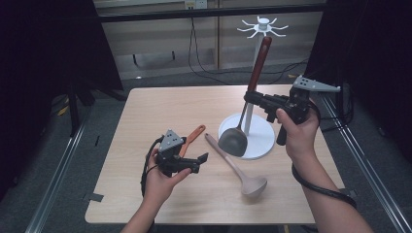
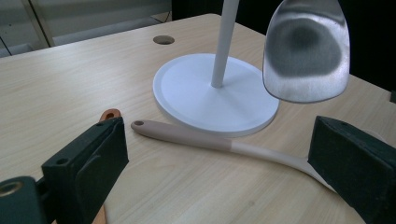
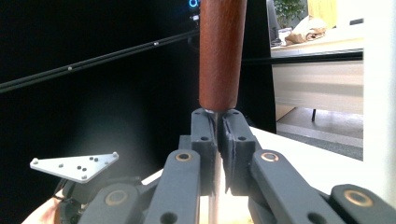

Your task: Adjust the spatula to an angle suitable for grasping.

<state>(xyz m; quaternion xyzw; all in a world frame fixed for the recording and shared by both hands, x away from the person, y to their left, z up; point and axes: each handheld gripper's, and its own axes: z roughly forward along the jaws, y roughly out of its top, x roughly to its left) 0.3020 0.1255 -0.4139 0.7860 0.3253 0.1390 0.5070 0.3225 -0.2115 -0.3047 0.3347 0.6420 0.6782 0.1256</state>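
Observation:
A steel ladle with a red-brown wooden handle (image 1: pixel 260 60) hangs upright in the air, its grey bowl (image 1: pixel 233 141) just above the white stand's round base (image 1: pixel 260 143). My right gripper (image 1: pixel 250 97) is shut on the thin metal shaft right under the wooden handle (image 3: pixel 222 51), with the jaws pinched together (image 3: pixel 218 125). My left gripper (image 1: pixel 200 163) stands open low over the table's front left, nothing between its pads (image 2: pixel 88 161). Between those jaws, farther off, lie a beige ladle (image 2: pixel 187 135) and the steel bowl (image 2: pixel 306 51).
The white stand (image 1: pixel 263 26) has hooked arms on top of a pole (image 2: pixel 223 42). The beige ladle (image 1: pixel 238 167) lies diagonally on the wooden table (image 1: pixel 145 116). An orange-handled utensil (image 1: pixel 195 134) lies partly hidden behind the left gripper. A cable hole (image 2: pixel 163 39) is in the tabletop.

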